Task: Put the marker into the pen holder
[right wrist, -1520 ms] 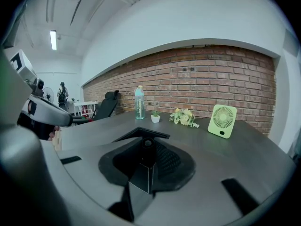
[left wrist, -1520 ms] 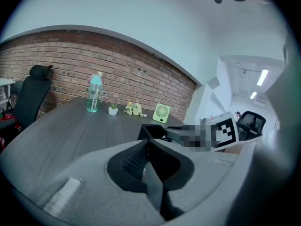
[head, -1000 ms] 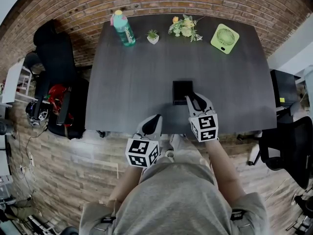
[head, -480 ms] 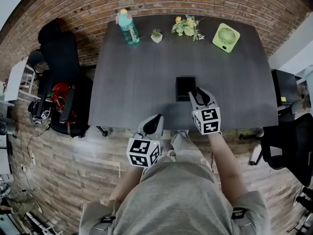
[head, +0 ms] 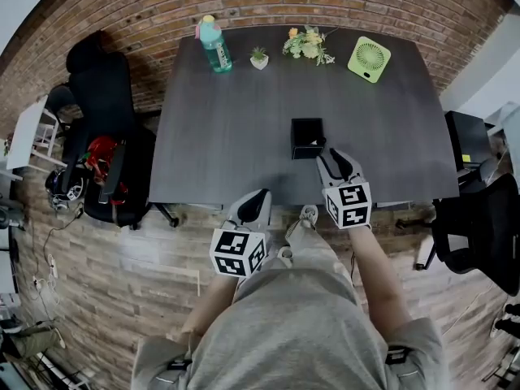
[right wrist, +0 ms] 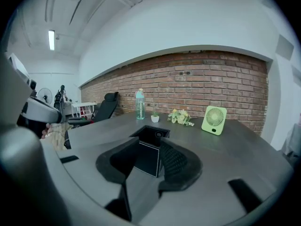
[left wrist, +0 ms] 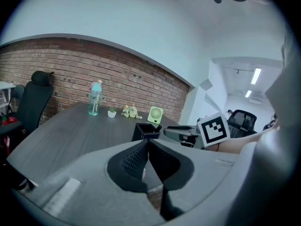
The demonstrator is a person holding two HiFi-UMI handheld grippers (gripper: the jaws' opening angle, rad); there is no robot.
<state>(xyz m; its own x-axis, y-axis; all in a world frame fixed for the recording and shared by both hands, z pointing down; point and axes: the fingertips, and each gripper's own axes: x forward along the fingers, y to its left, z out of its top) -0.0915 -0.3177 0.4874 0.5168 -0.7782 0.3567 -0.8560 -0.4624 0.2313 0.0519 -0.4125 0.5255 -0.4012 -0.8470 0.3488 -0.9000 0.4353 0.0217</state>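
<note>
Inside the pen holder (right wrist: 146, 160), the marker (right wrist: 159, 134) stands tilted.

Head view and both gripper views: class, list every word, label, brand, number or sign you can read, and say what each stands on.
No text here can be read.
Water bottle: print runs down its side, too small and blurred to read.
Marker cubes: black-and-white square patterns only, no letters or numbers.
Green fan: no print shows.
</note>
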